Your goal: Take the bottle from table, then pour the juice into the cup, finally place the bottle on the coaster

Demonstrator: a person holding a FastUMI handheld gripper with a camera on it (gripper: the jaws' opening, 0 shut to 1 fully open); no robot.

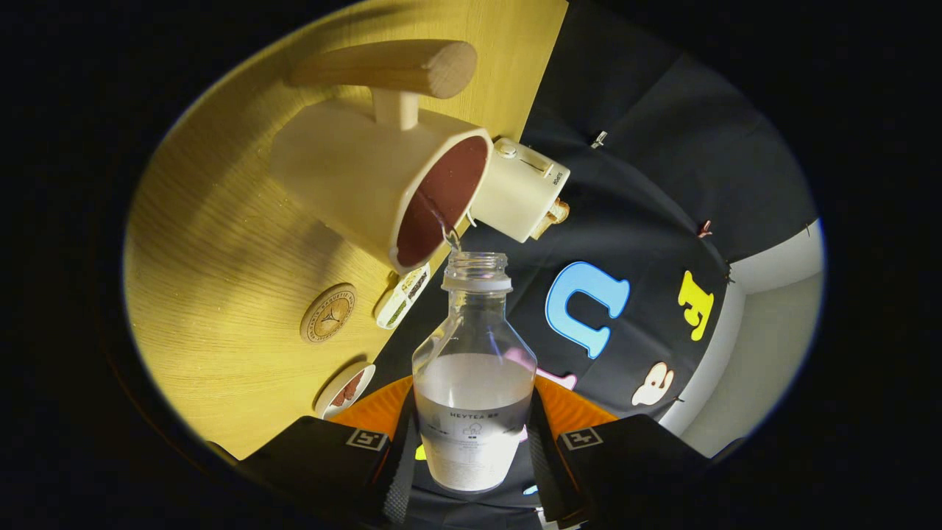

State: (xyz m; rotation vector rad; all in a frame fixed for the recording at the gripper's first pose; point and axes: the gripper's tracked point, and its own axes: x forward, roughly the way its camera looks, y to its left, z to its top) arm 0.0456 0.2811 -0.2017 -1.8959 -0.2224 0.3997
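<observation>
Clear plastic bottle (473, 383), uncapped, half full of pale juice: pinched between both fingers of the hand-held gripper (472, 442), tilted, a thin stream running from its mouth into cream cup (383, 191). Round wooden coaster (328, 313) near on yellow wooden table (213, 243).

The hand-held gripper (471, 449) clamps the bottle (473, 383), tilted. A thin stream runs into the cup (375, 184) on the desk (221, 294).

One bottle (473, 383), one cup (383, 184), one coaster (328, 313).
</observation>
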